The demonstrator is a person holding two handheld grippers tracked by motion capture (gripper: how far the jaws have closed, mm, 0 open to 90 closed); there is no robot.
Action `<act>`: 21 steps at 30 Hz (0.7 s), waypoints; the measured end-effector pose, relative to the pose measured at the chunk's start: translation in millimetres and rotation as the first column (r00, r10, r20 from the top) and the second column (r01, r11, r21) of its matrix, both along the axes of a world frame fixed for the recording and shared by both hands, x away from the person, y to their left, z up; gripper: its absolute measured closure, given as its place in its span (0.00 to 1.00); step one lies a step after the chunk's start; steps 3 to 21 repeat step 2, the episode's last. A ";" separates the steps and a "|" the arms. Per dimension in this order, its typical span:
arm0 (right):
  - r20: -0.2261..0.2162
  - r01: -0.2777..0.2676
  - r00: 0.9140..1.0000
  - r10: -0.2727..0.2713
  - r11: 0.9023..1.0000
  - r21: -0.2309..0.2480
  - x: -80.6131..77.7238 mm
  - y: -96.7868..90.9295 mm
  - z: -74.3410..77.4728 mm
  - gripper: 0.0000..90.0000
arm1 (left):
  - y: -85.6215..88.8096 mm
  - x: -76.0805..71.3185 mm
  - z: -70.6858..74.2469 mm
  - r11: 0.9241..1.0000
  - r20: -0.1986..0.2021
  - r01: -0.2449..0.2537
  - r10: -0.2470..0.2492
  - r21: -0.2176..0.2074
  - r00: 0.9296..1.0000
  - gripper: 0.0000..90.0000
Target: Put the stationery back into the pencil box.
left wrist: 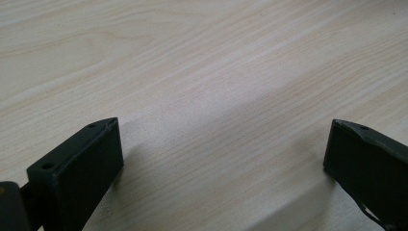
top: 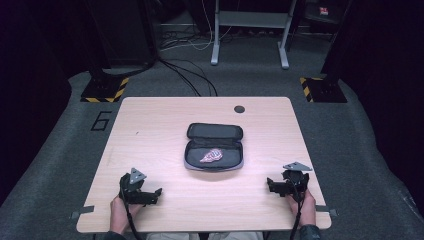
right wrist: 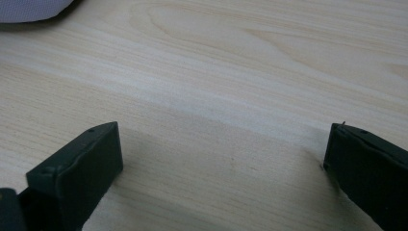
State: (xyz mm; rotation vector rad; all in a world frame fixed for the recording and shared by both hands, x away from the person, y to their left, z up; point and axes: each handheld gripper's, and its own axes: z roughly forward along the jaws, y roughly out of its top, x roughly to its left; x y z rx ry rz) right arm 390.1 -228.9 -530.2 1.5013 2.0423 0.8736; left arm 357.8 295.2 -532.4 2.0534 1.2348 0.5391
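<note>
Blocky black left gripper (left wrist: 223, 159), grained table (left wrist: 207, 62)

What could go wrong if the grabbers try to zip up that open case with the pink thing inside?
The pink thing lies loose in the open case, so a closing lid might pinch it or a bump might push it out. Nothing pins the case to the smooth table, so it may slide when pushed. Both the left gripper and right gripper sit open, far from it, holding nothing.
</note>
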 end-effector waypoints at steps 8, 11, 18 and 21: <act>0.000 0.000 1.000 0.000 1.000 -0.001 0.0 0.0 -0.1 0.00 | 0.1 0.0 0.3 1.000 -0.004 0.001 -0.001 0.002 1.000 0.00; 0.000 0.000 1.000 0.000 1.000 -0.001 0.0 0.0 -0.1 0.00 | 0.1 0.0 0.3 1.000 -0.004 0.001 -0.001 0.002 1.000 0.00; 0.000 0.000 1.000 0.000 1.000 -0.001 0.0 0.0 -0.1 0.00 | 0.1 0.0 0.3 1.000 -0.004 0.001 -0.001 0.002 1.000 0.00; 0.000 0.000 1.000 0.000 1.000 -0.001 0.0 0.0 -0.1 0.00 | 0.1 0.0 0.3 1.000 -0.004 0.001 -0.001 0.002 1.000 0.00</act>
